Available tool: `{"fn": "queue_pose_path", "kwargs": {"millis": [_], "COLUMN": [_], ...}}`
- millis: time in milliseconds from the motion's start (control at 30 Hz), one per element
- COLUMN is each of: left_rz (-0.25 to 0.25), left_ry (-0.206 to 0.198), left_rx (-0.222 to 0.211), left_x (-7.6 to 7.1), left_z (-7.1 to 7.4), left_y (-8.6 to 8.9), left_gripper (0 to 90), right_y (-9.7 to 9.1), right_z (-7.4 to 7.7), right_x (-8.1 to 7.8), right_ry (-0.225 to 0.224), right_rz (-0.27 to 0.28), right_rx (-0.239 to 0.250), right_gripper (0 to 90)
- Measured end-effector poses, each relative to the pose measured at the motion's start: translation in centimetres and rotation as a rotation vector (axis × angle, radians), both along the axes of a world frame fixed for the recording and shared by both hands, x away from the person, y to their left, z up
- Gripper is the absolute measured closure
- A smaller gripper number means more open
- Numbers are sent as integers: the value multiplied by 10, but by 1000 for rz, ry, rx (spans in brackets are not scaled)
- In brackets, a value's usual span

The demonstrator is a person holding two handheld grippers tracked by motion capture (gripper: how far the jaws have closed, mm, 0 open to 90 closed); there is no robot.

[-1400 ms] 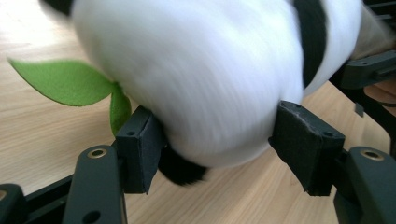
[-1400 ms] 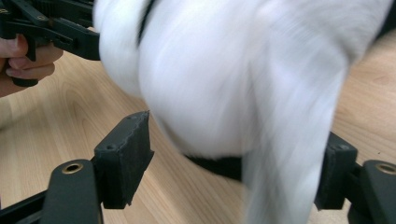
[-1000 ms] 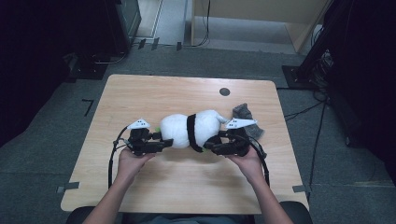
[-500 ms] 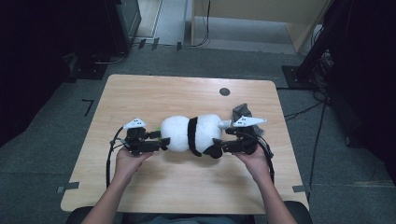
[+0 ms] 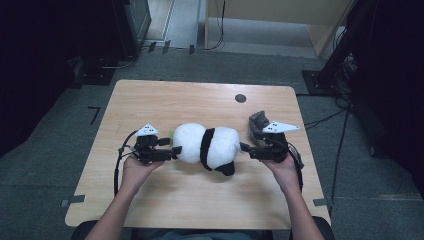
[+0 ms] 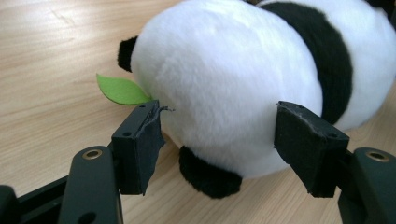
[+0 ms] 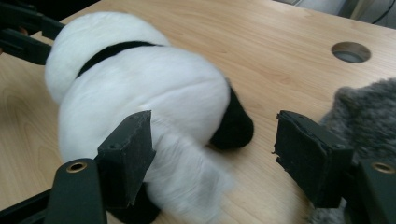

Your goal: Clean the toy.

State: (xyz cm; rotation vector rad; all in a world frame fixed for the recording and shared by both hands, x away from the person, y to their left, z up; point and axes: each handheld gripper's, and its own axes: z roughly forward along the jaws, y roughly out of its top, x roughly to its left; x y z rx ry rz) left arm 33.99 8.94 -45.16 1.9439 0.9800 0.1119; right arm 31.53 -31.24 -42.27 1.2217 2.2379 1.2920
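The plush panda (image 5: 206, 146) is seen lying mid-desk (image 5: 165, 102) between both tools. The right tool (image 5: 245, 148) has been drawn back from its rear, jaws apart; the left tool (image 5: 175, 150), just widened, brackets the head unclamped. Release is judged underway.

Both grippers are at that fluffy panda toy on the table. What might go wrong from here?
The black-and-white plush panda is soft and round, so it may squash or roll away as the left gripper, whose jaws have just been opening, closes on it. Its green felt leaf beside one pad could get pinched. The right gripper stands open beside a grey furry toy and might snag it.
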Motion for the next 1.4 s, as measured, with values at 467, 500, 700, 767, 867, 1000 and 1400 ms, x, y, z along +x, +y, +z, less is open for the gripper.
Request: {"fn": "queue_pose_path", "kwargs": {"millis": [467,500,700,767,867,1000,1400], "left_rz": [-14,-16,-7,-10,-37,-45,-51], "left_ry": [-19,-11,-25,-50,-45,-38,-19], "left_rx": [2,4,13,11,36,64,-8], "left_x": [5,7,18,18,21,28,40], "left_z": [3,3,11,16,18,17,5], "left_y": [2,0,-6,-6,-9,-13,-12], "left_gripper": [354,354,337,335,327,311,279], "right_y": [-33,-33,-39,-45,-54,-59,-58], "right_z": [-14,-16,-27,-30,-38,-48,-79], "right_x": [19,21,33,38,46,57,77], "right_ry": [-14,-17,-27,-26,-15,-16,77], "right_rz": [-142,-144,-203,-232,-267,-290,-279], "right_rx": [-43,-45,-73,-70,-51,-83,-131], "right_gripper": [313,313,327,334,359,381,488]}}
